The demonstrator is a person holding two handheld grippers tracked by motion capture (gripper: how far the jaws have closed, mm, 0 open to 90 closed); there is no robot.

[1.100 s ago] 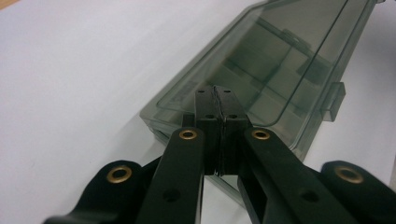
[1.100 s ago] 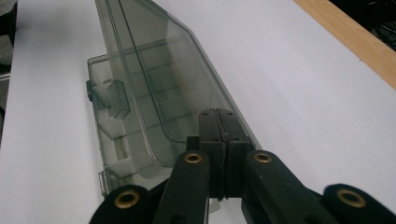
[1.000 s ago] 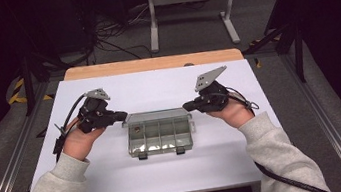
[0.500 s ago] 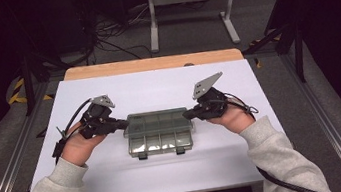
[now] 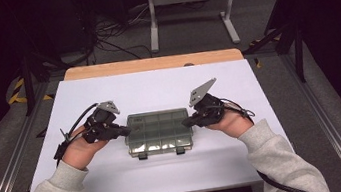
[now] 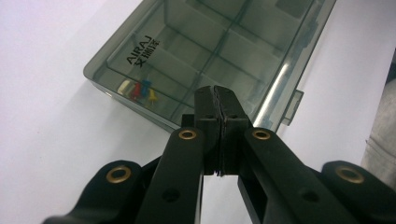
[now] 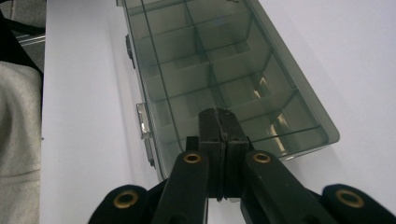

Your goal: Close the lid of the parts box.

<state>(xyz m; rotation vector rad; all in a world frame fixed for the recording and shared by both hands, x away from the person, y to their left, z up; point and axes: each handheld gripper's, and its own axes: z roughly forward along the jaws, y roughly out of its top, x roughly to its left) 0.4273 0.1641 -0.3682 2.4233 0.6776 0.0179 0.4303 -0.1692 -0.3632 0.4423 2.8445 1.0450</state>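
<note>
- two grippers, left gripper [image 5: 124, 131] and right gripper [image 5: 187, 122], jaws pinched together, empty
- compartment box [image 5: 159, 132] mid-table, lid down, flanked at both ends
- best pressing evenly, level, clear of near-edge latches [image 5: 143, 155]

A white-topped table [image 5: 157, 90] with a bare wooden strip along its far edge carries a smoky clear compartment box [image 5: 159, 131], lid shut, lying flat near the middle toward the person's side.
</note>
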